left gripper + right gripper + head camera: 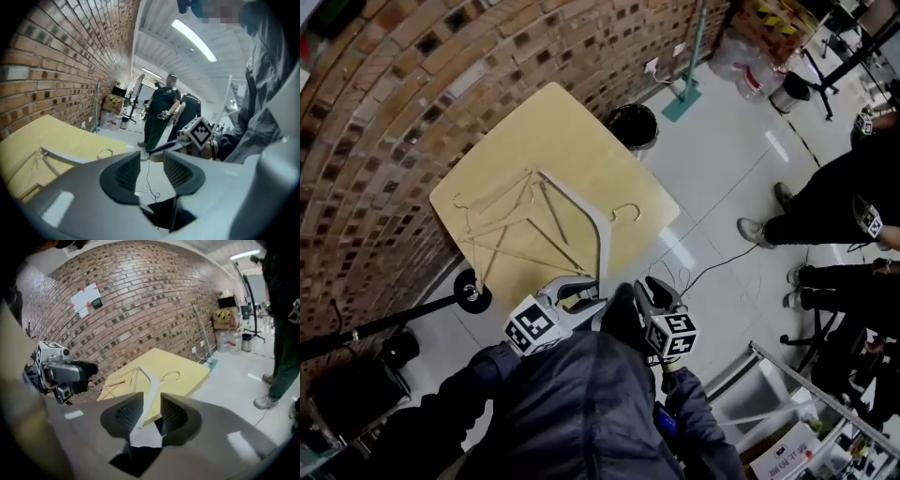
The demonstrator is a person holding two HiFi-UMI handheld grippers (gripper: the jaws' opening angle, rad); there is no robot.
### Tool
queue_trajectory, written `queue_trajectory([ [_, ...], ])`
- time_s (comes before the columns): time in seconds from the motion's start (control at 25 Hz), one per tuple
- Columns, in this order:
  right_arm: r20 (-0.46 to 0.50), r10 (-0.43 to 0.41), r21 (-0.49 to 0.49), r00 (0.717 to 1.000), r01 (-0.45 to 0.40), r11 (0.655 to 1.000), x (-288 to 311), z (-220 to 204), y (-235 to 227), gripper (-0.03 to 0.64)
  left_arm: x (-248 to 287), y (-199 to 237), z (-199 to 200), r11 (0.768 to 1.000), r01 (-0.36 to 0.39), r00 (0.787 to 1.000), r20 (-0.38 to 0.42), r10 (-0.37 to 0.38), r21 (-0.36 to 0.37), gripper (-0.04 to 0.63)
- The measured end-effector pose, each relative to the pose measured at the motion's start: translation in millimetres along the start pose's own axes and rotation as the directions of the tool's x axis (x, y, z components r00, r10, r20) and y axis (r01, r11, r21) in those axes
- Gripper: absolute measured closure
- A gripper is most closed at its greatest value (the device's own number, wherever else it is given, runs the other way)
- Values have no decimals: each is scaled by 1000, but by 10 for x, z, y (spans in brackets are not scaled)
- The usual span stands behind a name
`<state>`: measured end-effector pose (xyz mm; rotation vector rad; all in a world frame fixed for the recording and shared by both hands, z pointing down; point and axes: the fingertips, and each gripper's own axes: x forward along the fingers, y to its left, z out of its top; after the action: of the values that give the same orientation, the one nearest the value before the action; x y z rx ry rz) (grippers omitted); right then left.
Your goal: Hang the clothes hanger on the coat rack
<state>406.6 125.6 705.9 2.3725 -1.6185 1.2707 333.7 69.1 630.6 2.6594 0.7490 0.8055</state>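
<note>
**Item:** pale hanger (598, 246), the task's thing. It lies flat on the yellow worktop (572, 122), beside a loose heap of thin hangers (502, 220) at its 9 o'clock.

**Lie, head view:** It is V-shaped. One arm runs off toward 11 o'clock and the other comes straight down toward 6 o'clock, ending just short of the two claws. The hook opens toward the worktop's 3 o'clock edge.

**Left claw** (574, 292)**:** spread, with only floor and a stray cable showing in the gap. In the left gripper view the hanger (65, 158) sits off at 9 o'clock of the claw (152, 161), so this claw points past it toward the room.

**Right claw** (654, 292)**:** spread, not pinching. In the right gripper view the hanger's near arm (149, 380) runs at 12 o'clock straight down into the gap of the claw (151, 401). Whether it is already between the pads or just ahead of them cannot be told.

**Governing relation:** The near arm's long axis runs almost in line with the right claw's reach. That claw is the one aimed at it, though in the head view the left claw's tips sit closer to the arm's end. A grip there would likely take the arm endwise.

**Coat rack:** not identified in any view.
</note>
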Motion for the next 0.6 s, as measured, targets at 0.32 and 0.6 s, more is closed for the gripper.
queue_trajectory([
  [0.32, -337, 336, 169, 879, -295, 941, 798, -605, 24, 495, 4, 187, -411, 924, -351, 935, -13, 353, -152, 431],
  [0.6, -500, 425, 222, 755, -362, 905, 880, -966, 50, 479, 114, 361, -723, 748, -528, 806, 40, 590, -402, 431],
])
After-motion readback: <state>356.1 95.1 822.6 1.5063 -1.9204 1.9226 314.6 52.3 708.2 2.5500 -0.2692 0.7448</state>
